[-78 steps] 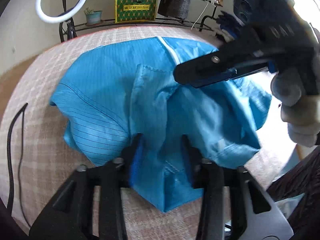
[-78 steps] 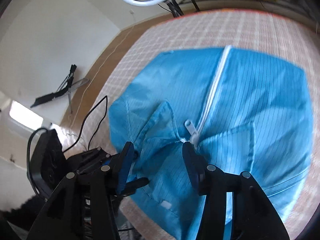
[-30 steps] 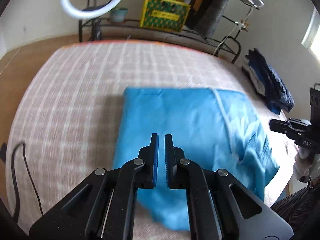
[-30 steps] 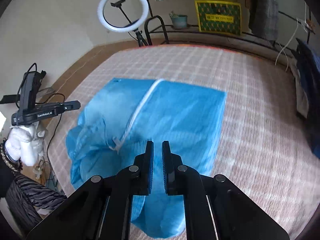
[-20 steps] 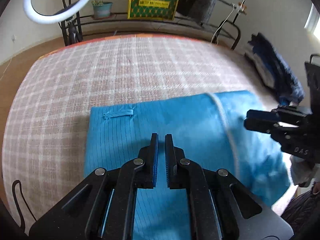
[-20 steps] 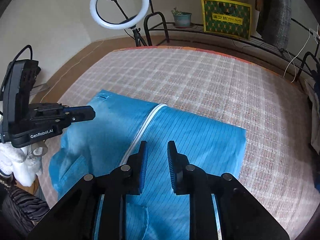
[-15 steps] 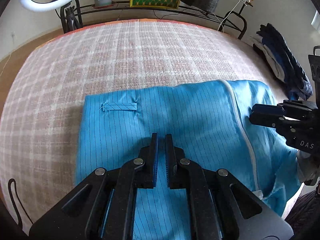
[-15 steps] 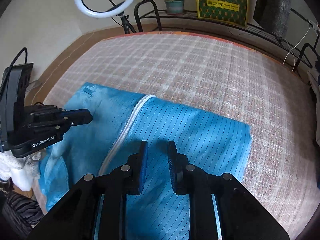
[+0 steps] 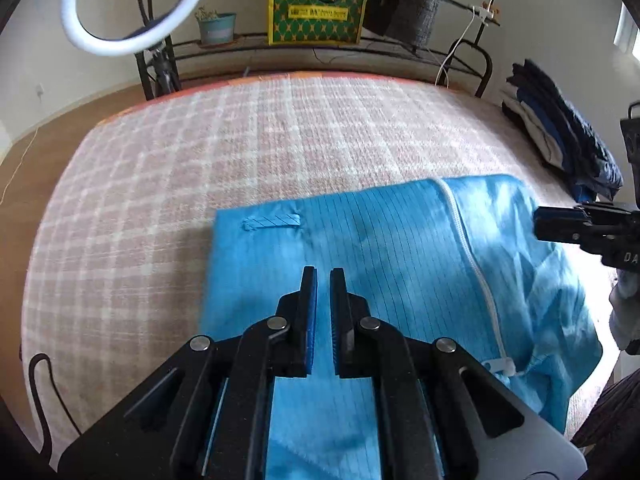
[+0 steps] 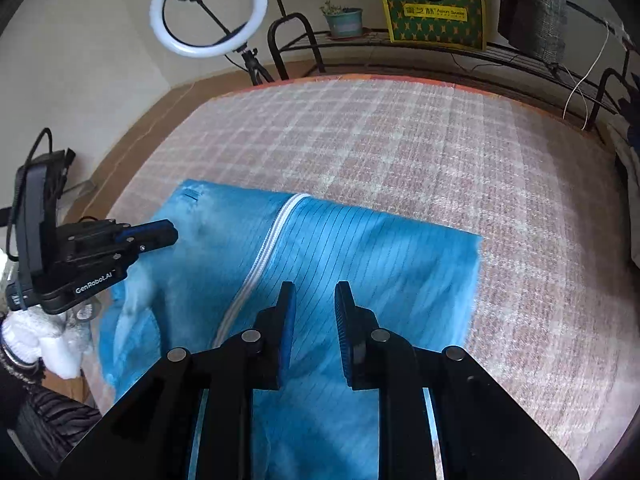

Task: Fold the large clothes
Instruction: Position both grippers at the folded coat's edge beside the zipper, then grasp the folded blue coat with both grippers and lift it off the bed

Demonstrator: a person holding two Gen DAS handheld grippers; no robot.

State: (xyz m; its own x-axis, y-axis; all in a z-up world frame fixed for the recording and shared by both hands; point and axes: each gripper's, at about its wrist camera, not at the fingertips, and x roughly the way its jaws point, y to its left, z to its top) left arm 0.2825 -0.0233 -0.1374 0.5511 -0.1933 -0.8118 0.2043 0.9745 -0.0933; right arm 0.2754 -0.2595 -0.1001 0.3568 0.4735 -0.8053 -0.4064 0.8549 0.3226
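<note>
A bright blue pinstriped garment (image 9: 380, 240) with a white zipper (image 9: 460, 232) lies folded flat on the checked bed cover (image 9: 240, 152). My left gripper (image 9: 323, 276) hovers over its left half, shut, with nothing between the pads. In the right wrist view the same garment (image 10: 380, 248) and zipper (image 10: 276, 232) lie below my right gripper (image 10: 316, 292), whose jaws are opening with nothing between them. Each gripper shows in the other's view: the right one (image 9: 560, 224) at the garment's rumpled right side, the left one (image 10: 152, 234) at its left edge.
A ring light (image 9: 132, 4), a plant pot (image 9: 216, 28) and a yellow-green box (image 9: 316, 8) stand by a metal rack beyond the bed. Dark folded clothes (image 9: 560, 140) lie at the bed's right edge. A black cable (image 9: 40, 392) runs along the near left.
Both grippers have let go of the bunched garment, which now lies flat and folded. They have since drifted lower over it, and the right jaws have parted from nearly shut.
</note>
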